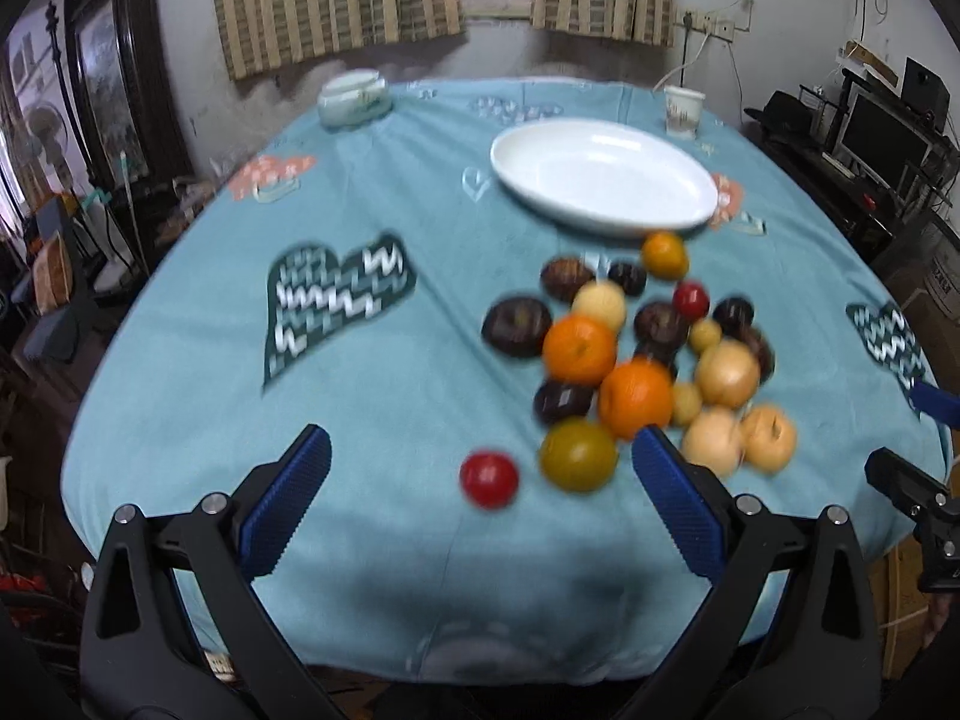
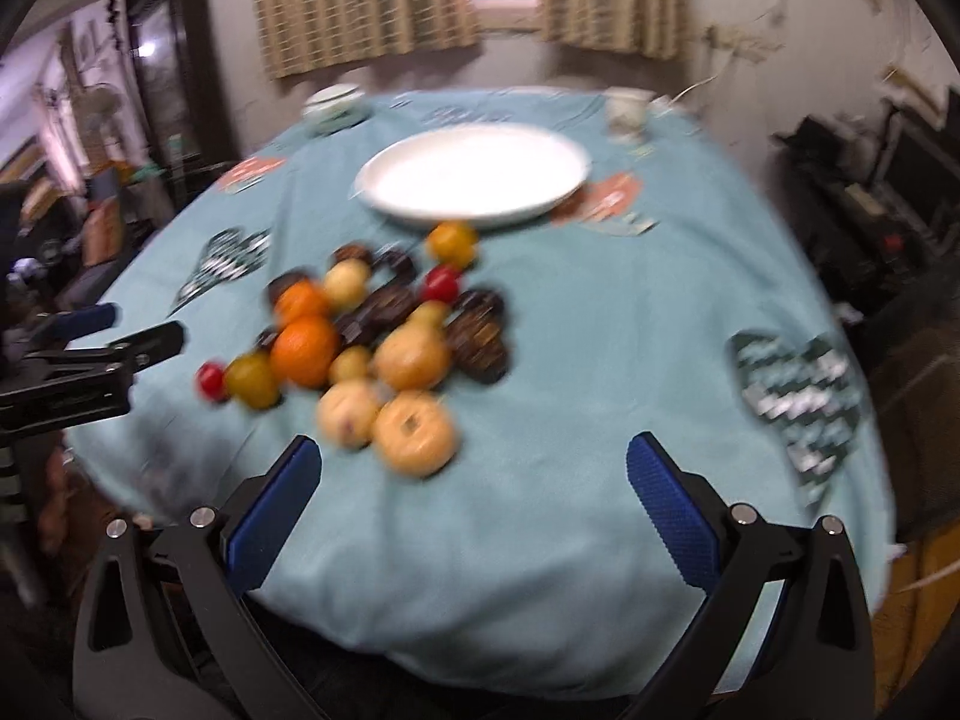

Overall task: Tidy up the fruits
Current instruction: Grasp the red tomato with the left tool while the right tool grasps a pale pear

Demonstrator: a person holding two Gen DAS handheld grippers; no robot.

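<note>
A pile of fruit (image 1: pixel 636 348) lies on the blue tablecloth (image 1: pixel 390 360): oranges, dark purple fruits, pale yellow apples, a green-yellow fruit (image 1: pixel 578 454) and a small red fruit (image 1: pixel 489 478) set apart at the near left. An empty white oval plate (image 1: pixel 603 177) sits behind the pile. My left gripper (image 1: pixel 480 450) is open above the near table edge, the red fruit between its fingers' line of sight. My right gripper (image 2: pixel 474 459) is open and empty, hovering near the pile (image 2: pixel 372 342), with the plate (image 2: pixel 474 174) beyond. Both views are blurred.
A glass lidded jar (image 1: pixel 354 97) and a paper cup (image 1: pixel 683 111) stand at the table's far edge. Curtains and a window are behind. Shelves and electronics crowd the right side, furniture the left. The left gripper shows in the right wrist view (image 2: pixel 90 354).
</note>
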